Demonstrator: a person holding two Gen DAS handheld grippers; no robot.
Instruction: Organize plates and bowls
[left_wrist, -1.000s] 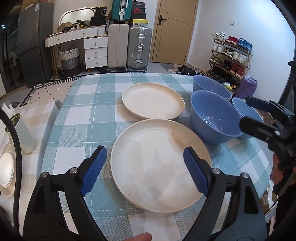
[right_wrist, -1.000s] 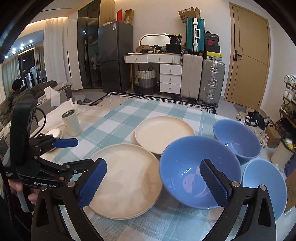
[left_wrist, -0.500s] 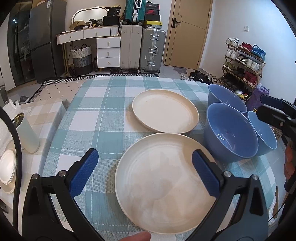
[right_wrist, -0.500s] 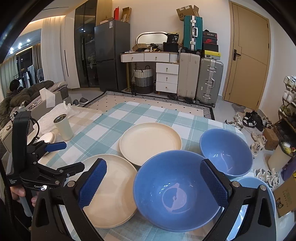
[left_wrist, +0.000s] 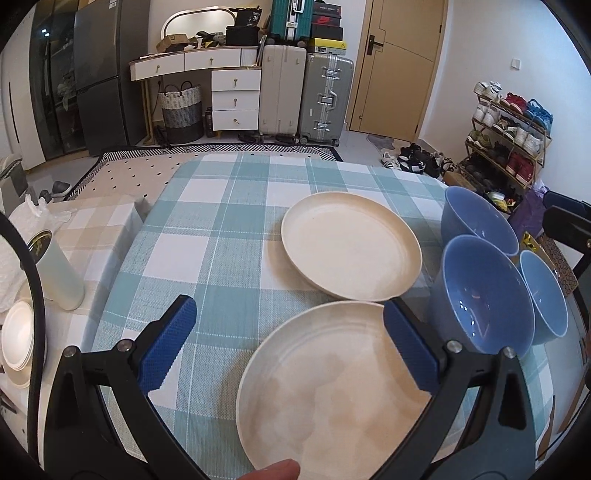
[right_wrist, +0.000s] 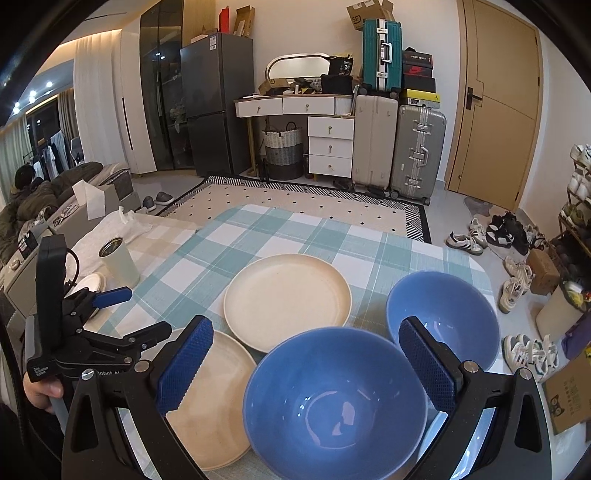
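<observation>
Two cream plates lie on the checked tablecloth: a near plate (left_wrist: 332, 387) and a far plate (left_wrist: 351, 247) that touches its rim. Three blue bowls stand to their right; the big bowl (left_wrist: 484, 295) is nearest the plates. My left gripper (left_wrist: 288, 345) hovers open over the near plate's left part with nothing between its blue pads. My right gripper (right_wrist: 306, 363) is open above the big bowl (right_wrist: 332, 398), and its pads are clear of the rim. A second bowl (right_wrist: 443, 317) sits behind. The left gripper (right_wrist: 147, 310) shows at the left of the right wrist view.
A pale cup (left_wrist: 55, 269) and a stack of small white dishes (left_wrist: 14, 332) stand on the beige cloth to the left. The table's right edge runs just past the bowls, with shoes and a box on the floor below. A thumb (left_wrist: 273, 472) shows at the bottom.
My left jaws have spread wider and the gripper has shifted left, so the plates now sit right of centre. My right gripper has drawn back and risen a little; the big bowl lies lower between its fingers.
</observation>
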